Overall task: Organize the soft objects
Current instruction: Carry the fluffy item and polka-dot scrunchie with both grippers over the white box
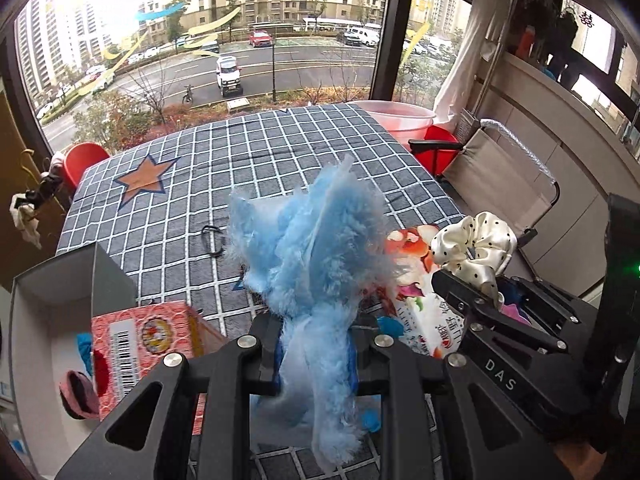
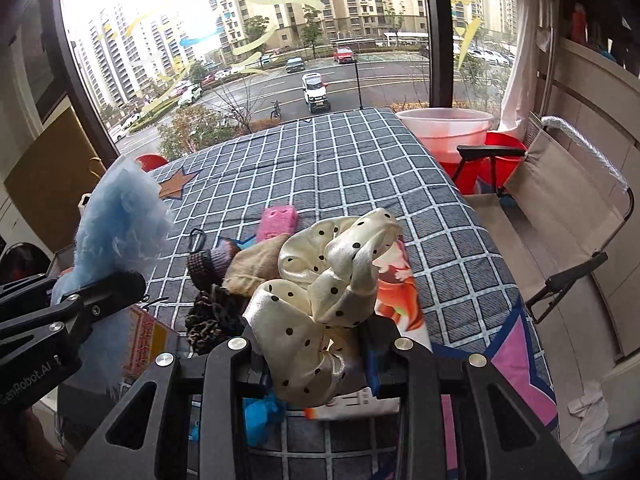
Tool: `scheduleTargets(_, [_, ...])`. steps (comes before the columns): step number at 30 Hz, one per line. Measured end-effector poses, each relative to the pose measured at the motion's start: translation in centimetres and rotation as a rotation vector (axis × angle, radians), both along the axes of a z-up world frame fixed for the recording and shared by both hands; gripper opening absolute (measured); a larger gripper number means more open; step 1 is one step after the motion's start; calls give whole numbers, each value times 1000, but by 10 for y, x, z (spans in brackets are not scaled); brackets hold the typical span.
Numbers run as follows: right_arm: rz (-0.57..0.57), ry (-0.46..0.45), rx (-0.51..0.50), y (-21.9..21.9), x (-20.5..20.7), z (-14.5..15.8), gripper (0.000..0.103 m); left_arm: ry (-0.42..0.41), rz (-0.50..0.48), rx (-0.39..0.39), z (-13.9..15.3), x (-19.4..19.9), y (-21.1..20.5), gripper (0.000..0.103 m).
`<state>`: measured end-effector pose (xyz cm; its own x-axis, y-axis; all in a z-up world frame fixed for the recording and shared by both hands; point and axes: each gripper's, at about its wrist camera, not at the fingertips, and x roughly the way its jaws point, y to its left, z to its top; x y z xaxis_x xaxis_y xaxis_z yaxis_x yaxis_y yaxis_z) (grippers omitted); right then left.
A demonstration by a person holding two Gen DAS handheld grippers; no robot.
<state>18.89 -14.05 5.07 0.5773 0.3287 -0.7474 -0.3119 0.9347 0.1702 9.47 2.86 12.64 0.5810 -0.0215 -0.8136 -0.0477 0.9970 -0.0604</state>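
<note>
At the near left sits an open grey box (image 1: 52, 280) with a pink printed carton (image 1: 140, 344) resting against its near wall. A few small soft pieces in blue, red and pink lie inside, so it reads as the likely collecting place for sorted items.

Just right of it, the left gripper (image 1: 316, 364) is clenched on a fluffy blue scrunchie (image 1: 308, 264), its pads pressing the lower part while the fuzzy bulk stands up above the jaws, clear of the checked blanket (image 1: 280, 160). Holding it aloft keeps it apart from the loose heap, probably ready to carry toward the box.

A thin black hair tie (image 1: 212, 240) lies flat on the blanket beyond it, untouched.

Further right, the right gripper (image 2: 320, 364) is closed tight on a cream polka-dot scrunchie (image 2: 320, 280), pinched at its lower fold so the satin loops flop over the fingers. It too hangs above the surface, just beside a printed tissue pack (image 2: 400, 300).

Behind it, in the right wrist view, the remaining pile waits on the blanket: a dark leopard-print scrunchie (image 2: 212, 316), a tan fabric piece (image 2: 256, 264) and a pink fuzzy item (image 2: 278, 216). At the far right stand a pale tub (image 2: 448, 128) and a folding chair (image 2: 568, 216).
</note>
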Motion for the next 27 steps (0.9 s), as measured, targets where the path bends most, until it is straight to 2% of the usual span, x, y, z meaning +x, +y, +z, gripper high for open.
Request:
scheduleTargets(3, [42, -13, -13, 23, -4, 7, 34, -3, 44, -23, 6, -5, 22, 24])
scheduleTargets(8, [112, -58, -1, 57, -12, 27, 34, -67, 82, -43, 33, -19, 52, 25])
scheduleTargets(11, [152, -83, 7, 75, -17, 41, 34, -76, 126, -42, 42, -31, 73, 25])
scheduleTargets(18, [269, -119, 46, 114, -39, 62, 34, -61, 229, -51, 37, -60, 121, 25])
scheduleTargets(27, [420, -125, 52, 166, -66, 58, 34, -23, 325, -17, 14, -96, 156, 25])
